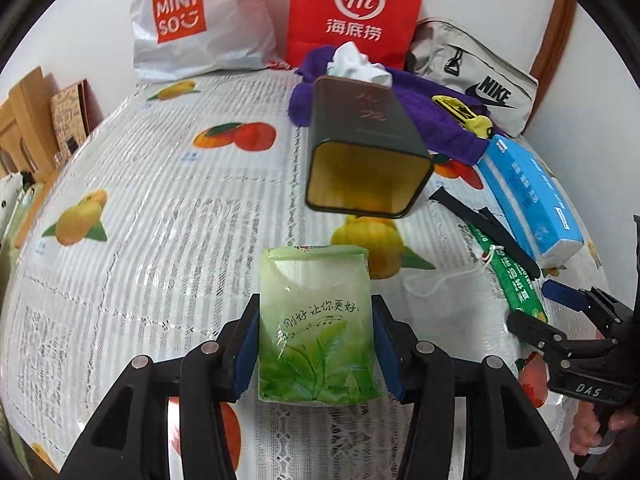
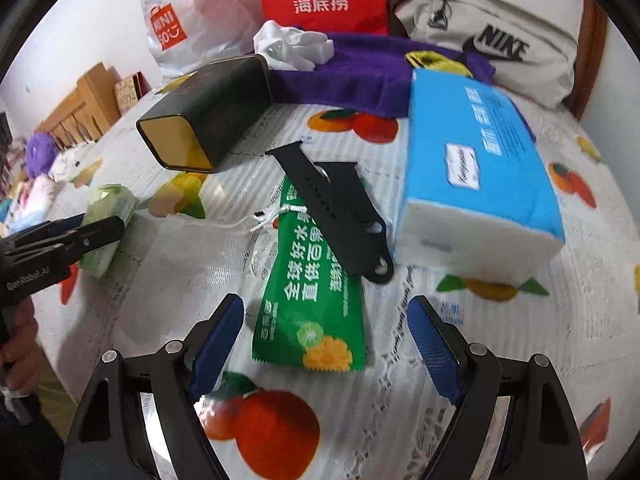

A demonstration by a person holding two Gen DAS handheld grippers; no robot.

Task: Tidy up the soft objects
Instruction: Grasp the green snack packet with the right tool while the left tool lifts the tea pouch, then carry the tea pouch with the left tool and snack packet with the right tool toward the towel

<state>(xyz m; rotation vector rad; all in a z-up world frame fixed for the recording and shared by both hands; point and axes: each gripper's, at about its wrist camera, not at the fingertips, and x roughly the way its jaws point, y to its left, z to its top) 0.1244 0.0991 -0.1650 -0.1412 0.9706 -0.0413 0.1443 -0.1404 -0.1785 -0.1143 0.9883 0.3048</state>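
While the left gripper point(image 1: 316, 344) seemingly clamps the tissue pack point(image 1: 314, 320), right gripper point(image 2: 326, 344) agape (above green sachet point(image 2: 312, 304)).

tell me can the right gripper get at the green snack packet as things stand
Probably yes: the right gripper is open just above the green snack packet, whose near end lies bare. The black watch strap only covers the far end.
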